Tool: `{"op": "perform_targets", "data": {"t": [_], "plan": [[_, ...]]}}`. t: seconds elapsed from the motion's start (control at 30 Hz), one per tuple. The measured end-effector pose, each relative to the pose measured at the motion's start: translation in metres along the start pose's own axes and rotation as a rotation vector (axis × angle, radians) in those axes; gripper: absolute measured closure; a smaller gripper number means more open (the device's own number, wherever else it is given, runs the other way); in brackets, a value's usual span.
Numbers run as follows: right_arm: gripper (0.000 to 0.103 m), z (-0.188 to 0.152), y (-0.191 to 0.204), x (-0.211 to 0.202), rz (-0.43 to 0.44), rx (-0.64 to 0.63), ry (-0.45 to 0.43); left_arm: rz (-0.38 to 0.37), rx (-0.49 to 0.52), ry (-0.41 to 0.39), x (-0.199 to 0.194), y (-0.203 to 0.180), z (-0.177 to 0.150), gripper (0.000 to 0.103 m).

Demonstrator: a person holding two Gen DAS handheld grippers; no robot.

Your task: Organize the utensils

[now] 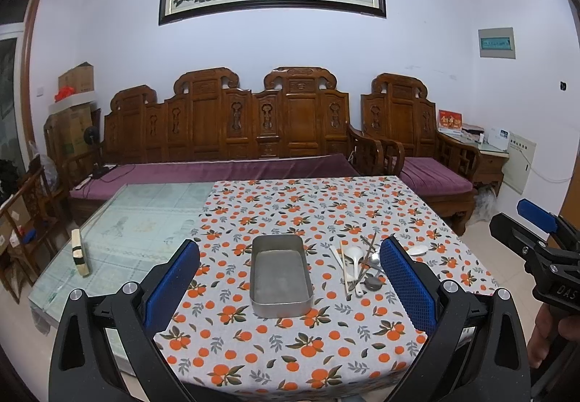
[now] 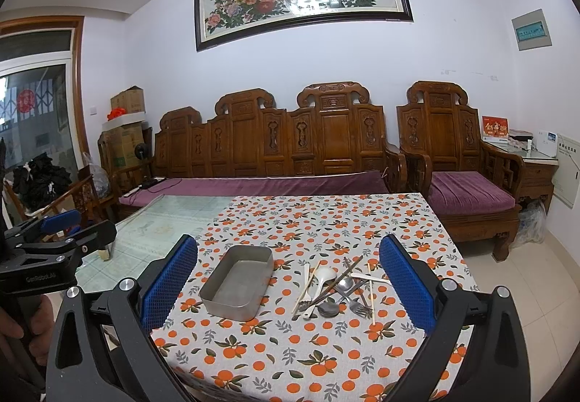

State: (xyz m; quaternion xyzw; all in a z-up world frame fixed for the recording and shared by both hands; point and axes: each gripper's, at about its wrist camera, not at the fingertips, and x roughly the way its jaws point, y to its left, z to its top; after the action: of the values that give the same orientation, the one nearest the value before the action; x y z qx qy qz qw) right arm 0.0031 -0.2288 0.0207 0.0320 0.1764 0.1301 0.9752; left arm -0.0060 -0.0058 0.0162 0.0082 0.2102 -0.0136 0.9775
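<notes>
Blue-padded left gripper (image 1: 290,278) and right gripper (image 2: 288,278) hover level, spread wide, above the tablecloth (image 2: 326,358).

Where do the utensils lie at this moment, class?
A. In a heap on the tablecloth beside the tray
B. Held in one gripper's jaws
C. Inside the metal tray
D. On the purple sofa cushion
A: the utensils are piled on the orange-print tablecloth right of the metal tray, which holds nothing.
</notes>
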Motion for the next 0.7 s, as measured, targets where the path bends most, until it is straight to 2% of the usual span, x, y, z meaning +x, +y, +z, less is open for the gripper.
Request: {"op": "perform_targets", "data": {"t": [0.6,0.7], "plan": [[0.003,0.005,0.008,-0.004,0.001,-0.002,-0.004,-0.003,0.004,-0.003,-0.002,-0.003,0.0,0.007],[0.003,0.015,0.013,-0.014,-0.001,-0.007,-0.005,-0.006,0.004,-0.002,-0.002,-0.003,0.0,0.007]]}}
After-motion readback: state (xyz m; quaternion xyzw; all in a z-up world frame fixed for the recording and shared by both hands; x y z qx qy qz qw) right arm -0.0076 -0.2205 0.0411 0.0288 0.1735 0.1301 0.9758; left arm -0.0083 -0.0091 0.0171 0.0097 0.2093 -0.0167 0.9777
